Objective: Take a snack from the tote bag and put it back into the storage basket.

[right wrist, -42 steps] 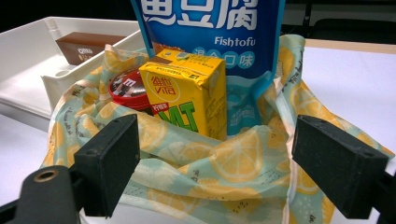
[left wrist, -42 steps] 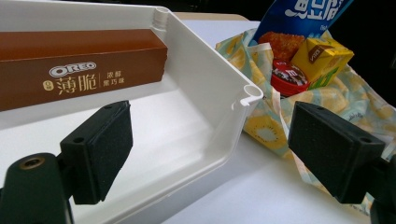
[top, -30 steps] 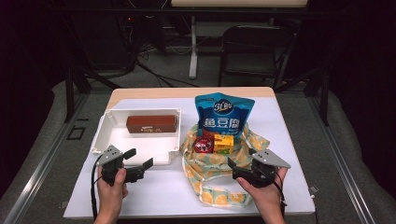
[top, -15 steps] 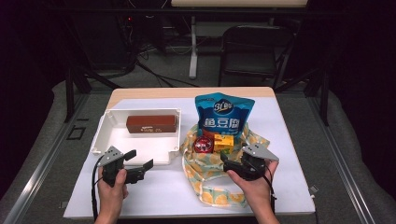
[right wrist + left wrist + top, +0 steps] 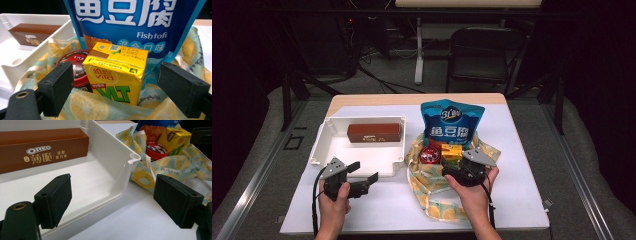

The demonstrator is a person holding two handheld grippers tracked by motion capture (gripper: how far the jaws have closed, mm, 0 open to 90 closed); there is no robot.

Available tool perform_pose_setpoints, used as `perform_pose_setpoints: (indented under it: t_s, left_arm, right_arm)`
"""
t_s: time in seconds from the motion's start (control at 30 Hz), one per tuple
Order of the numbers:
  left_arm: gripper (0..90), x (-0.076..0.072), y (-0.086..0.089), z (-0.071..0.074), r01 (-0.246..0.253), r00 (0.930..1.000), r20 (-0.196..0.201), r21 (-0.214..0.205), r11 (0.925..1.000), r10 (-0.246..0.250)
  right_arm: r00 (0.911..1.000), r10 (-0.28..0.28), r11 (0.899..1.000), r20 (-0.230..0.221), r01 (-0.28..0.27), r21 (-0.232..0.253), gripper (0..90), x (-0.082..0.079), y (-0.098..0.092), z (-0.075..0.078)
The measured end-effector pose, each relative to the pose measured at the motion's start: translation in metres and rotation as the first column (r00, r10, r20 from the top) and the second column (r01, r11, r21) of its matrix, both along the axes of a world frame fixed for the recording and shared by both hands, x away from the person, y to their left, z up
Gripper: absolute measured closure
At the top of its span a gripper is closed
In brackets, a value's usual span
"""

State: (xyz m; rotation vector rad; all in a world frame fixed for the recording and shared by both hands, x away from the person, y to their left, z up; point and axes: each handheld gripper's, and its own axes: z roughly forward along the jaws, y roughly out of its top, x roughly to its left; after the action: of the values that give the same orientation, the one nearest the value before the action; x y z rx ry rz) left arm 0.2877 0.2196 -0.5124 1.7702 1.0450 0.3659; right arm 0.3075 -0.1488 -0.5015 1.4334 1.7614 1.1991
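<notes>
Two hand-held grippers are seen: the right hand-held gripper is held open around a yellow VLT drink carton in a lemon-print bag, the left hand-held gripper open and empty. If closed off-centre, the carton could be crushed or tipped against the red tin.

We see a white tray at left centre of the high view, with a brown Oreo box lying inside it. Right of it a blue Fishtofu bag stands upright on a lemon-print cloth, a red round tin at its foot. A dark chair stands at upper right, behind the table.
</notes>
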Motion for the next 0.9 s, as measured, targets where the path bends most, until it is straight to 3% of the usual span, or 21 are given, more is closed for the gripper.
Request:
perform_pose_setpoints:
  t_s: [0.27,0.9]
  left_arm:
    - [15.7,0.000,0.000,0.000,0.002,1.0000,-0.004,-0.003,1.0000,-0.002]
    - [15.8,0.000,0.000,-0.001,0.005,1.0000,-0.008,-0.011,0.9999,-0.005]
  right_arm:
    - [0.9977,-0.064,0.998,-0.021,0.064,-0.009,8.4,0.010,0.015,-0.007]
    - [0.9852,-0.171,0.985,-0.013,0.170,-0.018,18.1,0.028,0.027,-0.016]
